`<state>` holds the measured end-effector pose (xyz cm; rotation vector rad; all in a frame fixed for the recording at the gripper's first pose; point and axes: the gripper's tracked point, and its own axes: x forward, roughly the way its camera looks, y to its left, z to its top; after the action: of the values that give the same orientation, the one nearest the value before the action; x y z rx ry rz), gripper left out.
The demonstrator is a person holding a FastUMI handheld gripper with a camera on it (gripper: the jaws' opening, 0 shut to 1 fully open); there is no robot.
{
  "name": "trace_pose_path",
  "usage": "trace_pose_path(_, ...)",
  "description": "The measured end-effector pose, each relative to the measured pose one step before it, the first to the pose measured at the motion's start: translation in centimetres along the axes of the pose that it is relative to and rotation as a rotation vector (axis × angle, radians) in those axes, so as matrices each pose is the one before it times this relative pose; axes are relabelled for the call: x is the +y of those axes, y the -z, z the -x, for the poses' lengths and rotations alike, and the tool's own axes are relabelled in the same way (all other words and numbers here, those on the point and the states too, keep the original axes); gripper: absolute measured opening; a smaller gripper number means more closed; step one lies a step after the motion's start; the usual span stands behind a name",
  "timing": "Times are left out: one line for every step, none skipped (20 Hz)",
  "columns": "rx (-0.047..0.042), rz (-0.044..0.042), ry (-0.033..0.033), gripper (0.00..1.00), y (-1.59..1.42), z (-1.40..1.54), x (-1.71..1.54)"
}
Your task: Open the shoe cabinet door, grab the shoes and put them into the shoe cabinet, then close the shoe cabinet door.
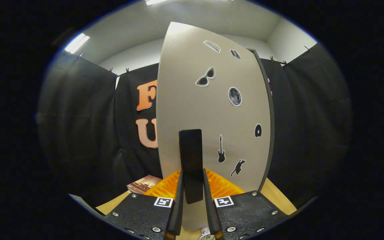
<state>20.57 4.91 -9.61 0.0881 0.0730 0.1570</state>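
One camera, riding on the gripper [192,186], looking forward along its two fingers [178,206] and tilted up: ceiling lights show above the cabinet door [212,110]. Very close to the door, whose stickered face spreads across the middle and bends with the fisheye. The door's black handle [190,165] stands straight ahead, between the fingers, which sit tight against its sides. The door's dark edge runs down its right side. Black booth cloth lies behind the door on both sides. Below the door, a strip of wooden table [278,198]; a booklet [142,184] left of the door's foot.
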Motion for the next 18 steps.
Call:
trace_pose_path(-0.00169, 0.00407, 0.00407, 0.31, -0.026, 0.463, -0.236)
trace_pose_path(0.00402, 0.00190, 0.00542, 0.31, 0.056, 0.348, -0.247)
trace_pose_path(-0.00438, -0.00492, 0.00591, 0.31, -0.040, 0.369, -0.382)
trace_pose_path(0.00132, -0.00356, 0.00407, 0.30, 0.085, 0.283, -0.318)
trace_pose_path(0.00117, 0.00069, 0.00529, 0.30, -0.058, 0.386, -0.382)
trace_pose_path(0.00309, 0.00782, 0.00966, 0.31, -0.107, 0.449, -0.420)
trace_pose_path(0.00291, 0.01406, 0.01631, 0.30, 0.026, 0.405, -0.550)
trace_pose_path(0.00208, 0.01893, 0.01834, 0.30, 0.024, 0.263, -0.591)
trace_pose_path(0.00428, 0.01537, 0.01363, 0.30, 0.104, 0.153, -0.698)
trace_pose_path(0.00468, 0.00349, 0.00501, 0.30, 0.080, 0.104, -0.542)
trace_pose_path(0.00262, -0.00290, 0.00030, 0.30, -0.066, 0.250, -0.261)
trace_pose_path(0.00339, -0.00322, -0.00079, 0.30, 0.017, 0.205, -0.258)
trace_pose_path(0.00104, -0.00068, 0.00202, 0.30, -0.028, 0.205, 0.002)
trace_pose_path(-0.00027, 0.00259, 0.00575, 0.30, 0.026, -0.088, -0.088)
trace_pose_path(-0.00205, 0.00357, 0.00859, 0.30, 0.032, -0.032, -0.174)
trace_pose_path(-0.00281, 0.00089, 0.00995, 0.30, -0.065, 0.006, -0.174)
trace_pose_path(0.00098, -0.00195, 0.00772, 0.30, 0.078, 0.030, 0.008)
trace_pose_path(-0.00169, -0.00516, 0.00637, 0.30, 0.015, 0.002, -0.004)
